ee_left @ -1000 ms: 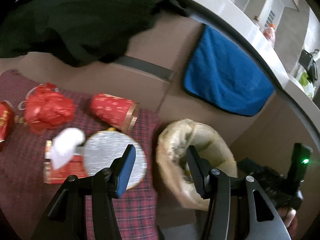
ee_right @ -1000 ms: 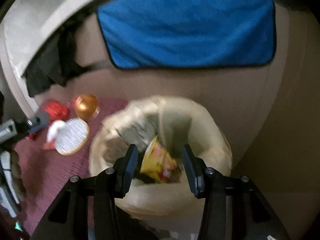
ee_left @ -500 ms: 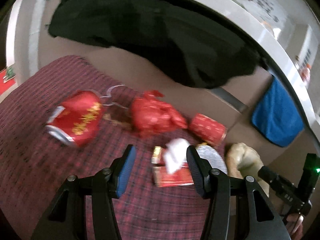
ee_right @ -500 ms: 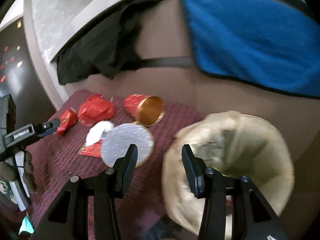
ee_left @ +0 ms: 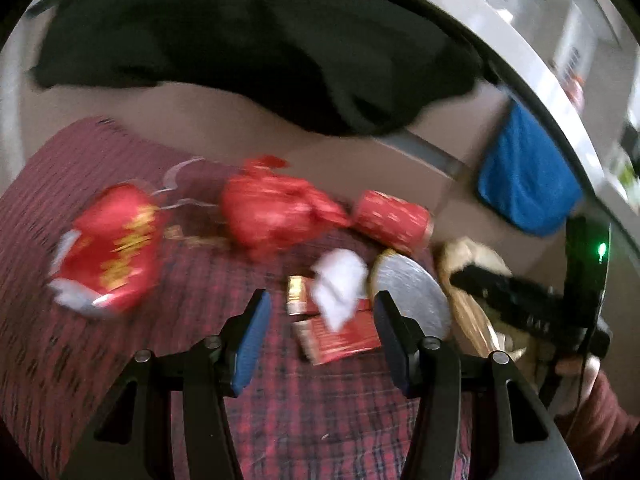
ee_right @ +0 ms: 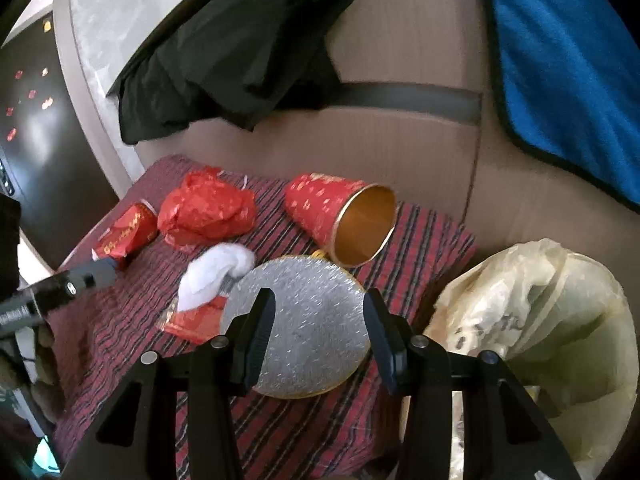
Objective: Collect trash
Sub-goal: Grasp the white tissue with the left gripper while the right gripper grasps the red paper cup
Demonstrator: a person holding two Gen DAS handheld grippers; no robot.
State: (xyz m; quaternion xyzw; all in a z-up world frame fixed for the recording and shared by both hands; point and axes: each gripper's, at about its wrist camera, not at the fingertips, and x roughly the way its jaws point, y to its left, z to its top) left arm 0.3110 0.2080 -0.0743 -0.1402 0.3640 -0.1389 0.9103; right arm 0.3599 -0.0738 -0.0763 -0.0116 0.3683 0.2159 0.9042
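Observation:
Trash lies on a red plaid cloth [ee_left: 120, 360]: a red snack packet [ee_left: 108, 256], a crumpled red bag [ee_left: 272, 216], a red paper cup [ee_left: 392, 220] on its side, a white tissue [ee_left: 340, 280] on a flat red wrapper [ee_left: 344, 340], and a silver round board [ee_left: 412, 292]. My left gripper [ee_left: 320, 320] hangs open just short of the tissue and wrapper, holding nothing. My right gripper [ee_right: 319, 320] is open above the silver board [ee_right: 308, 320], also with nothing in it. A cream trash bag [ee_right: 560, 320] gapes at the right.
A black garment [ee_right: 240, 48] and a blue towel [ee_right: 568, 72] hang over the brown cardboard wall [ee_right: 400, 152] behind the cloth. The right gripper's body [ee_left: 520, 308] shows over the bag in the left wrist view; the left gripper's body [ee_right: 60, 288] enters the right wrist view at left.
Both grippers swung left, away from the trash bag and over the cloth. The yellow packet seen between the right fingers above the bag is gone from view.

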